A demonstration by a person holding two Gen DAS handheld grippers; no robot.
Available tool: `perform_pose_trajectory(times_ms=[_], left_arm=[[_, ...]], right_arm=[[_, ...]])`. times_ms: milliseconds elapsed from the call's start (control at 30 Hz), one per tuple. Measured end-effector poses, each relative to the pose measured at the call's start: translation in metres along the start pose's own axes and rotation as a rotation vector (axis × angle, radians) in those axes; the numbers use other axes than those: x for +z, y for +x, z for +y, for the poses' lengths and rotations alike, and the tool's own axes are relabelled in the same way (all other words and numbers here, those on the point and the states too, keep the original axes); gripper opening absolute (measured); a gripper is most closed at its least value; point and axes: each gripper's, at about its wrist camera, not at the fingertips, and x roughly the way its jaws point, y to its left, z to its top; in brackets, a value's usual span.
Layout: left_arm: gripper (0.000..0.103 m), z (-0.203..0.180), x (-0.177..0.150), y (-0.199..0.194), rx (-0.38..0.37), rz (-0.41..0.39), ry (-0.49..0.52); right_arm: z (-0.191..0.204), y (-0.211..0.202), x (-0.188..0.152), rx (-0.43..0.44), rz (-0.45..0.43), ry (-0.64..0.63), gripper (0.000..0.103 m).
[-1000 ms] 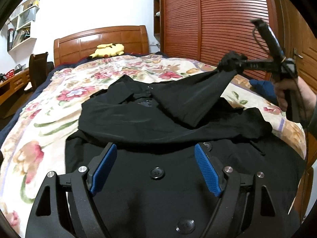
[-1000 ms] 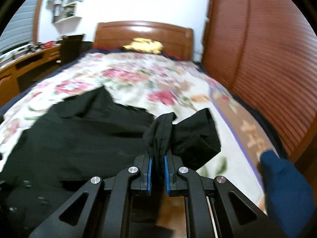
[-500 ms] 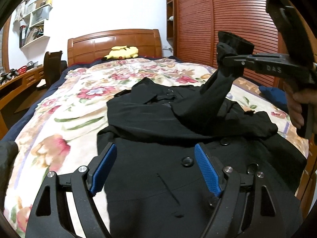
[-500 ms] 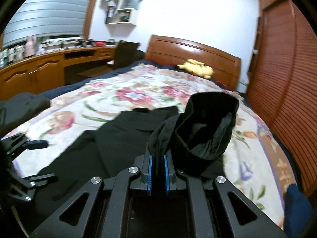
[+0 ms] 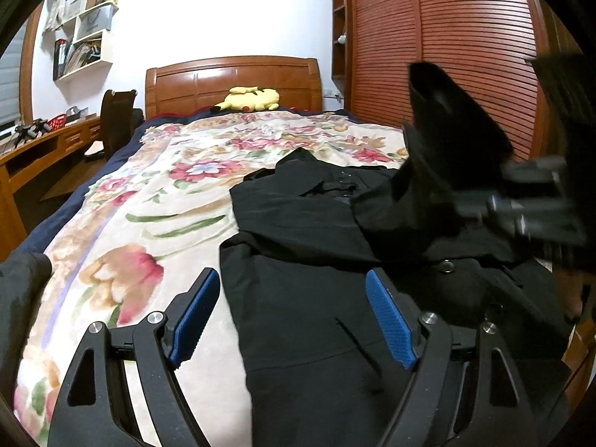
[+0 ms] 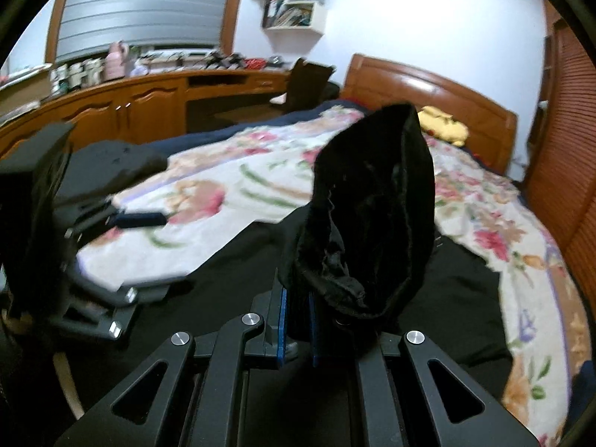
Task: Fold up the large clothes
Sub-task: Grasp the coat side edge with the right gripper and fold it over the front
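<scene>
The black coat (image 5: 316,298) is lying along the bed (image 5: 156,231), collar toward the headboard (image 5: 232,82), hem toward me. My right claw (image 6: 297,329) is pinching its sleeve cuff (image 6: 372,216) raised over the body; the thick cuff could be slipping out, though blur is hiding the bite. My left claw (image 5: 294,320) is gaping empty over the hem

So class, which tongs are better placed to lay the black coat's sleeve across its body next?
Right. The right tongs are shut on the sleeve, raised above the coat. The left tongs hang open over the coat's front, holding nothing.
</scene>
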Motion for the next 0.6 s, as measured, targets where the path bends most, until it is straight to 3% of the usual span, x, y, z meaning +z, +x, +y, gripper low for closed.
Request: perform_pose_trajectory(times_ms=[200, 300, 367, 600], left_arm=[[0.081, 0.014, 0.001, -0.002, 0.024, -0.009, -0.028], [0.081, 0.020, 0.002, -0.003, 0.034, -0.019, -0.045], [0.081, 0.022, 0.003, -0.003, 0.037, -0.024, -0.050], [0.081, 0.024, 0.002, -0.003, 0.039, -0.027, -0.051]], right_arm=[[0.005, 0.010, -0.007, 0.057, 0.072, -0.002, 0.010], [0.004, 0.007, -0.006, 0.075, 0.109, 0.021, 0.028], [0.004, 0.001, -0.005, 0.090, 0.119, 0.031, 0.052], [0.007, -0.021, -0.003, 0.112, 0.137, 0.016, 0.055]])
